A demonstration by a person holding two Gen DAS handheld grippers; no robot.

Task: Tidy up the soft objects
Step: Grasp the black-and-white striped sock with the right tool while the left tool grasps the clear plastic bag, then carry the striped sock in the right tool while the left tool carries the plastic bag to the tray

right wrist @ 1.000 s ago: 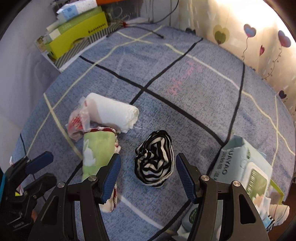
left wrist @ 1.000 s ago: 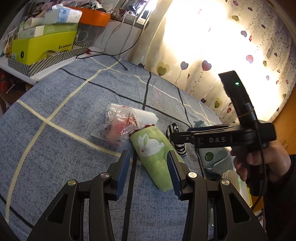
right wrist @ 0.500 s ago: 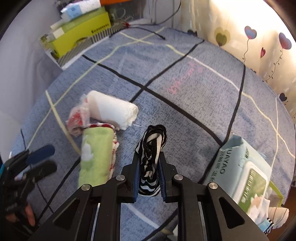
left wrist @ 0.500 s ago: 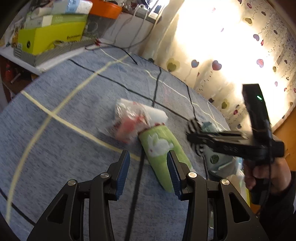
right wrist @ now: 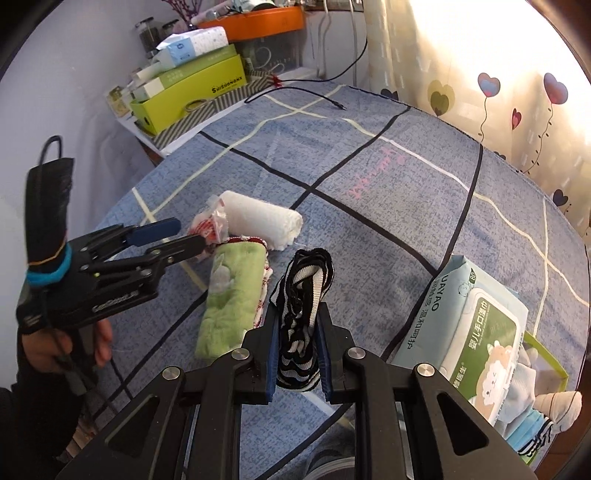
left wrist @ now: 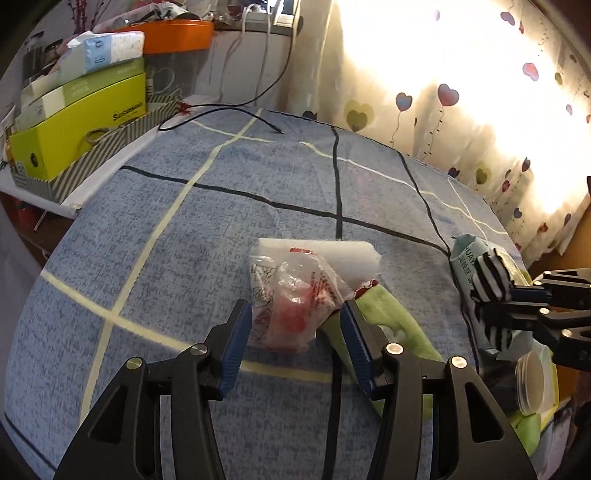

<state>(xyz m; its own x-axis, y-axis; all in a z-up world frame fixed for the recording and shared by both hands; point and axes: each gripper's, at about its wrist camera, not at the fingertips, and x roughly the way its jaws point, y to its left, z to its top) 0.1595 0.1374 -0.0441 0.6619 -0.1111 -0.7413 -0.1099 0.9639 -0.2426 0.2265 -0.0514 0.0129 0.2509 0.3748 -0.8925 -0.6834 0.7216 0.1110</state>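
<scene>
**A:** What has the right gripper [right wrist: 297,350] got?

**B:** Its blue pads are pressed on both sides of a black-and-white striped cloth [right wrist: 301,314], squeezed into a narrow bundle that sticks out ahead of the fingertips. In the left wrist view the cloth seems to hang clear of the blue checked bedcover [left wrist: 258,177], over the edge of the wipes pack.

**A:** And just beside that claw?

**B:** To its left lies a rolled green towel [right wrist: 231,295] with a white rabbit on it, pointing away along the cover. To its right, close by, sits a pale blue wet-wipes pack [right wrist: 469,321], with some folded socks or cloths past its near corner, too small to make out.

**A:** The left gripper [left wrist: 295,338]?

**B:** Its jaws have just been opening and now stand wide. A crinkled clear plastic bag with something red inside [left wrist: 291,299] sits between the fingertips, but the pads do not press it. The green towel's red-trimmed end lies just outside its right finger.

**A:** Beyond the bag?

**B:** A rolled white towel [left wrist: 347,254] lies crosswise right behind it, touching the bag and the green towel's far end.

**A:** Farther still?

**B:** Bare bedcover with black and cream lines and a black cable [left wrist: 221,110] trailing across its far edge. Left of that, a yellow-green box [left wrist: 81,122] stacked with other cartons on a striped tray, an orange tub [left wrist: 177,35] behind, and a heart-printed curtain [left wrist: 443,99] to the right, glaring with light.
</scene>
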